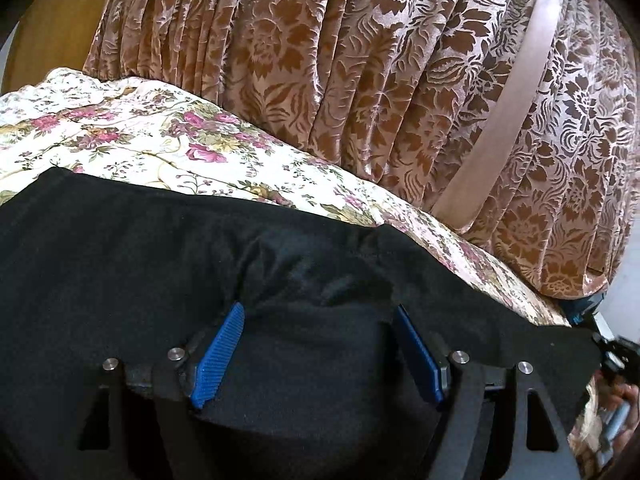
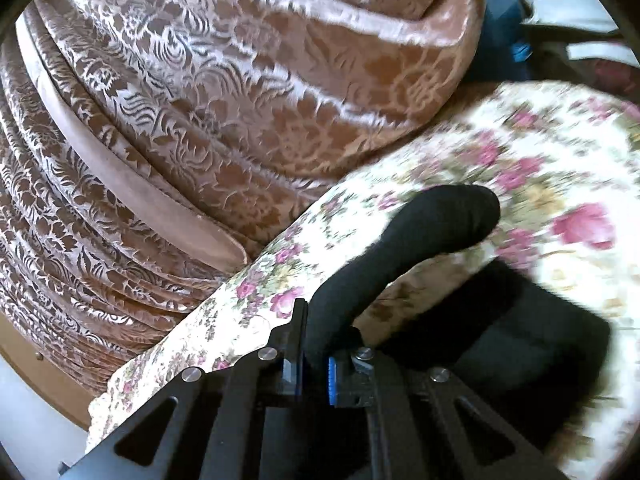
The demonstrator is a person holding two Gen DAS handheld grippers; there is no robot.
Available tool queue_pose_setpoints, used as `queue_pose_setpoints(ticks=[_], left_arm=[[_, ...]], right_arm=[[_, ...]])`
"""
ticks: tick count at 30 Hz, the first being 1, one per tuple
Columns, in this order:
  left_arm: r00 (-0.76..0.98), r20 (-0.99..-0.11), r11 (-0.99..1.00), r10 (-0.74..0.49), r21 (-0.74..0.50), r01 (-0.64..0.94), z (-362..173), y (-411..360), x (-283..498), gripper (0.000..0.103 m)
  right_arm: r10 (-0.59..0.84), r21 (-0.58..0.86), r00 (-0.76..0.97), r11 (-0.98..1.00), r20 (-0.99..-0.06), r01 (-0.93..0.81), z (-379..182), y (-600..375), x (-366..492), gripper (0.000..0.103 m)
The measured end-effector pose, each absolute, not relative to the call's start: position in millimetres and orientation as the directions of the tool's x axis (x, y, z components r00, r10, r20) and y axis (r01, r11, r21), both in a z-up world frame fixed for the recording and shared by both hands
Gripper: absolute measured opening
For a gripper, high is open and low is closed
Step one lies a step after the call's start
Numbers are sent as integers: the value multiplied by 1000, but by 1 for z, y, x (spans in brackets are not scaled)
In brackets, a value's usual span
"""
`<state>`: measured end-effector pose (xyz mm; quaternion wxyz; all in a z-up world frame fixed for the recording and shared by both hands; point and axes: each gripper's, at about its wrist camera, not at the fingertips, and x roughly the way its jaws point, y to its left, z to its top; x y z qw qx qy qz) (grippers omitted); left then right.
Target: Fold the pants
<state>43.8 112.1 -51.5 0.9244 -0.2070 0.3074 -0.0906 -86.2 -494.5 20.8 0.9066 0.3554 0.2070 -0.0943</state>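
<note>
Black pants [image 1: 120,248] lie spread on a floral bedspread [image 1: 132,136]. In the left wrist view my left gripper [image 1: 320,312] is open, its blue pads [image 1: 218,356] wide apart and resting on the black cloth, which bunches up between them. In the right wrist view my right gripper [image 2: 314,340] is shut on a bunched fold of the black pants [image 2: 420,224], lifted off the bedspread [image 2: 560,160]; more black cloth lies below at the right. This view is motion blurred.
A brown and cream patterned curtain [image 1: 360,80] hangs right behind the bed; it also fills the right wrist view [image 2: 180,100]. A blue object [image 2: 504,28] sits beyond the curtain. The other gripper and a hand [image 1: 616,392] show at the right edge.
</note>
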Motion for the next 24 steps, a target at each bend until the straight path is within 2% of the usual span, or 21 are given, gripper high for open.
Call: queue_pose_setpoints(ticks=[4,10,14,17,18,21,24], left_arm=[[791,-531,896,-304,-442,47,-51,112,43,77],[790,-535,898,-300,-438,45,-51,111,43,77],[787,-542,902,-296,-430,43,-51,109,42,77],[786,-543,901,-296,-431,42,-51,110,42,77],[784,-547,903,-293,-428,39,-50,109,42,77],[777,-562,914,-284,-405,41,-47,104,38,78],[768,-576,932,-281,-355,74,-45,93,32,80]], right_arm=[[-39,622,871,685,-490,380,4,-510,-116,7],[-6,651,799,576,-602,495,-59,-524,-132,7],[21,692,817,544,-577,474,-70,-530,-135,10],[28,700,820,538,-572,470,-66,-533,-137,18],[17,709,827,524,-562,472,-65,-536,-140,22],[-28,692,816,514,-577,507,-59,-539,-146,23],[-224,546,758,574,-613,611,-36,-530,-157,23]])
